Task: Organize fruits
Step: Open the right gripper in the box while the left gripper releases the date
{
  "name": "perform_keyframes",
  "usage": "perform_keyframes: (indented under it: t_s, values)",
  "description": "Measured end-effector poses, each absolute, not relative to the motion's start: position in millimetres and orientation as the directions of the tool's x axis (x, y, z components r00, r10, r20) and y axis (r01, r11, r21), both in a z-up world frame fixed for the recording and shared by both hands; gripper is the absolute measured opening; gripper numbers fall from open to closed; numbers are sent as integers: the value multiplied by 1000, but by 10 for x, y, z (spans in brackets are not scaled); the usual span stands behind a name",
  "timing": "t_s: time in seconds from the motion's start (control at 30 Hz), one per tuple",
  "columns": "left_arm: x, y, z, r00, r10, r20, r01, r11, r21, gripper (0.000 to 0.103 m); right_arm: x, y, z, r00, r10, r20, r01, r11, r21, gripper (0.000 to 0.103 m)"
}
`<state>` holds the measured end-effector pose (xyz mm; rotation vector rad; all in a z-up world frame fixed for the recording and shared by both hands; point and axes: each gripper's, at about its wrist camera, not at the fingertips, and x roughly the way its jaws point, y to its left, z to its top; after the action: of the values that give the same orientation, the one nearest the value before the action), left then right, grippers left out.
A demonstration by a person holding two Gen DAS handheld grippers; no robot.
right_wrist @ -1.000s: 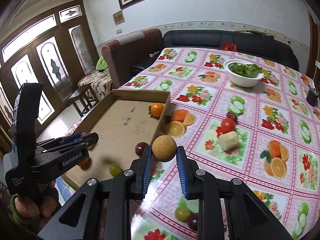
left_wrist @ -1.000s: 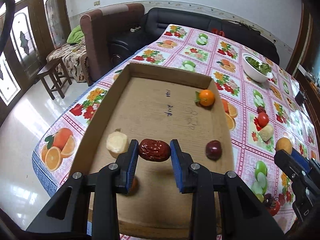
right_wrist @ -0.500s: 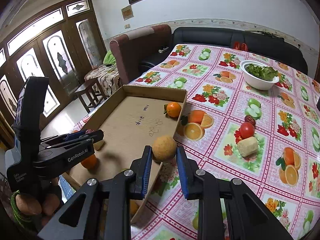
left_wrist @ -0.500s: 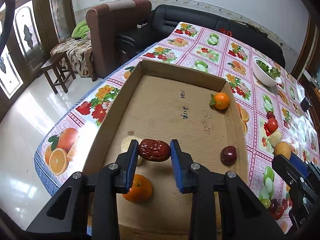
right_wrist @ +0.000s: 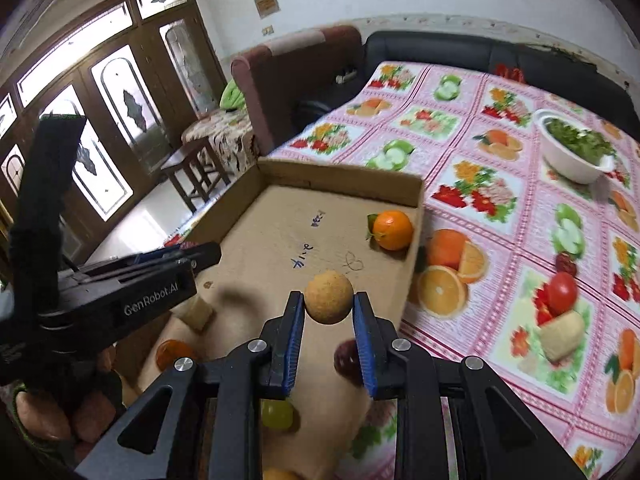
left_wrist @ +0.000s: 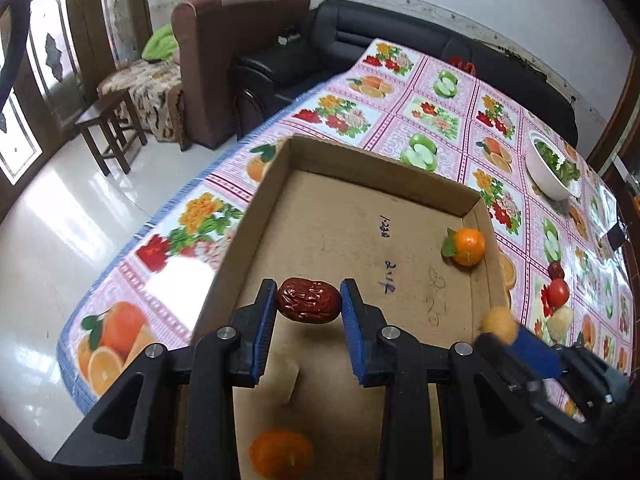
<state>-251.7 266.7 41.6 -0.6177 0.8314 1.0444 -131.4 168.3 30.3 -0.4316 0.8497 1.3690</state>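
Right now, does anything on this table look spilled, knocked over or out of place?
Nothing looks spilled or damaged. A tomato, a pale chunk and a small dark red fruit lie on the tablecloth, outside the cardboard tray. The bowl of greens stands upright.

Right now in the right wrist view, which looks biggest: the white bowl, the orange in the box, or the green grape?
1. white bowl
2. orange
3. green grape, partly hidden and much nearer the camera, so its true size is unsure.
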Motion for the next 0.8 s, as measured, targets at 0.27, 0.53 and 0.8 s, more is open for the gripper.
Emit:
perform_keyframes:
  t_s: [0.27, 0.53, 0.8]
  values:
    - [-2380, 2806, 238, 227, 421, -878, -918, 395, -48, 30, -1389, 2033, -7, -45, 586, -809, -973, 157, 168, 25]
    - [-2353, 2827, 155, 206, 375, -904, -917, 396, -44, 30, -1410, 2077, -116, -52, 565, -824, -974, 153, 167, 27]
    - [-2466, 2720, 288, 250, 390, -886, -916, 391, -86, 30, -1412, 1905, 45, -49, 598, -800, -974, 150, 172, 34]
